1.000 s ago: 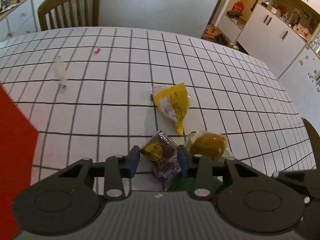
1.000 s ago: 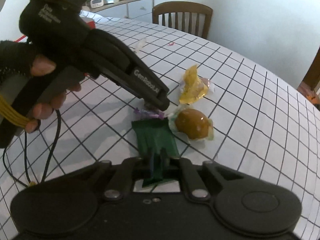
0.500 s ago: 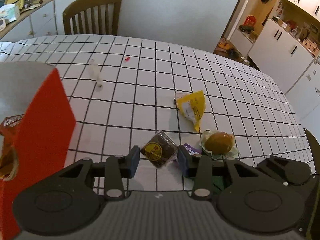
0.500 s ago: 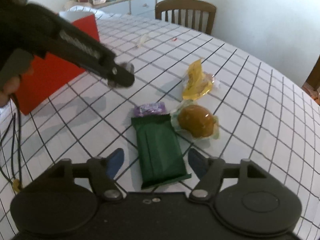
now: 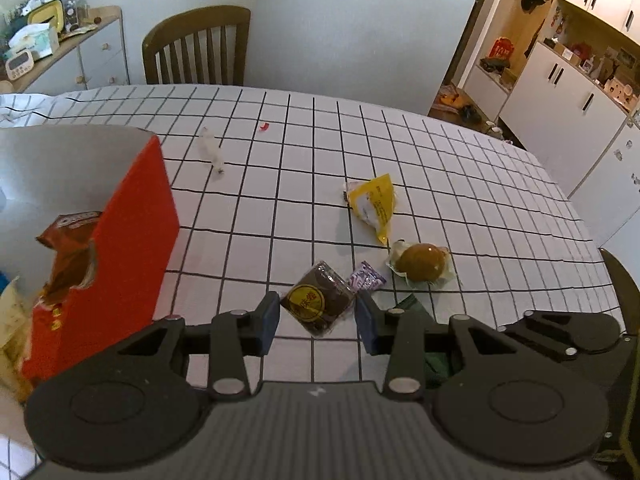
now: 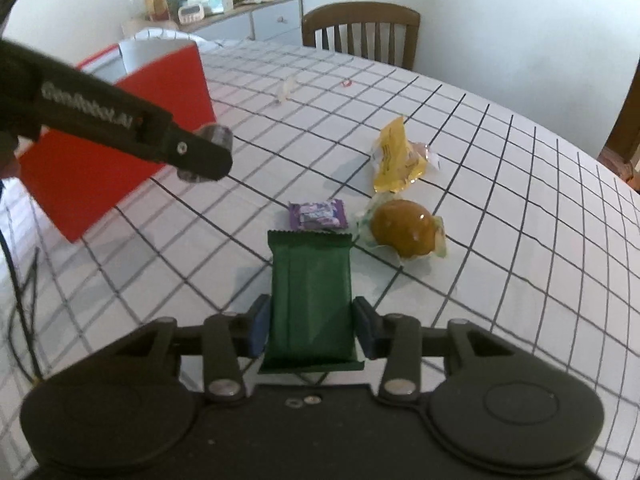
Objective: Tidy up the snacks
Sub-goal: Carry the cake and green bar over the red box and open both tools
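My left gripper [image 5: 316, 314] is shut on a brown snack packet [image 5: 316, 300] with a round yellow label, held above the checked tablecloth [image 5: 280, 200]. An open red box [image 5: 120, 248] stands just to its left, with an orange biscuit bag [image 5: 68, 240] inside. In the right wrist view the left gripper [image 6: 204, 152] hangs in front of the red box [image 6: 120, 168]. My right gripper [image 6: 312, 326] is closing. A green packet [image 6: 312, 280] lies flat on the table between its jaws, and the pads touch its long sides. A purple candy [image 6: 318, 214], a wrapped brown bun [image 6: 402, 232] and a yellow packet [image 6: 394, 156] lie beyond.
A wooden chair [image 5: 196, 46] stands at the table's far edge, and a cluttered dresser [image 5: 80, 52] is at the back left. A clear wrapper scrap [image 5: 212, 150] and a small red scrap [image 5: 264, 127] lie on the cloth. White cabinets [image 5: 560, 112] fill the right.
The left gripper rose with the brown packet and moved left, bringing the red box into view. The right gripper let go of the green packet's end, opened wide, then narrowed around its sides.
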The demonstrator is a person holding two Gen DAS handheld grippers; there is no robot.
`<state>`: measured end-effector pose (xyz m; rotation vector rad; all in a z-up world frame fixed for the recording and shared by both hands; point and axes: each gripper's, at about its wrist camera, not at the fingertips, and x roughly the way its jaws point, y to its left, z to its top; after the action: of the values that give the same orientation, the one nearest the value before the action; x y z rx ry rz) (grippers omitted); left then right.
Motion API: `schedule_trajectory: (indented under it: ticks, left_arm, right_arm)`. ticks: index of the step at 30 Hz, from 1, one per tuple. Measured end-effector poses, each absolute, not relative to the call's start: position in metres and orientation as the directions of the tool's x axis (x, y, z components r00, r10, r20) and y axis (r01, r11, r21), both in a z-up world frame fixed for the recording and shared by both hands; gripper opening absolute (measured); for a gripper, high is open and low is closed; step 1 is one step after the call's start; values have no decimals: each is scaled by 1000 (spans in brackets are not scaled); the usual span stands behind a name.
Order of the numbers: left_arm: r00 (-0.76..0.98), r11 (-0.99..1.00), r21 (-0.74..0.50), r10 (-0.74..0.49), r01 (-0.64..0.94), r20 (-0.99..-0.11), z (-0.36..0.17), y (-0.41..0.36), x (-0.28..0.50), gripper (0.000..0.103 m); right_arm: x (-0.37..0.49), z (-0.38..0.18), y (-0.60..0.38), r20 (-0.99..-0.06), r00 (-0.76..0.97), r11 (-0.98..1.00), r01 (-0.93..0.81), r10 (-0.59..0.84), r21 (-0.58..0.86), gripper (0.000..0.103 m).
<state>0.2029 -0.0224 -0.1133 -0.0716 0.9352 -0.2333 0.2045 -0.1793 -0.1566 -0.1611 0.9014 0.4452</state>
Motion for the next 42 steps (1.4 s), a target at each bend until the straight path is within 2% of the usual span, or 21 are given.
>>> schedule_trajectory:
  ticks: [12, 21, 33, 42]
  left_arm:
    - [643, 984, -120, -174, 128, -746, -59, 8, 161, 40]
    - [691, 992, -106, -125, 70, -712, -32, 60, 145, 40]
    - [718, 995, -99, -72, 4, -692, -18, 143, 140, 40]
    - [707, 995, -89, -37, -37, -706, -26, 204, 151, 40]
  right_arm:
    - [167, -81, -155, -717, 611, 896, -442, 336, 44, 42]
    - [167, -43, -106, -671, 631, 879, -473, 388, 63, 42]
    - [176, -26, -16, -651, 628, 847, -529, 426, 44, 42]
    - [191, -33, 38, -671, 611, 844, -534, 420, 41, 42]
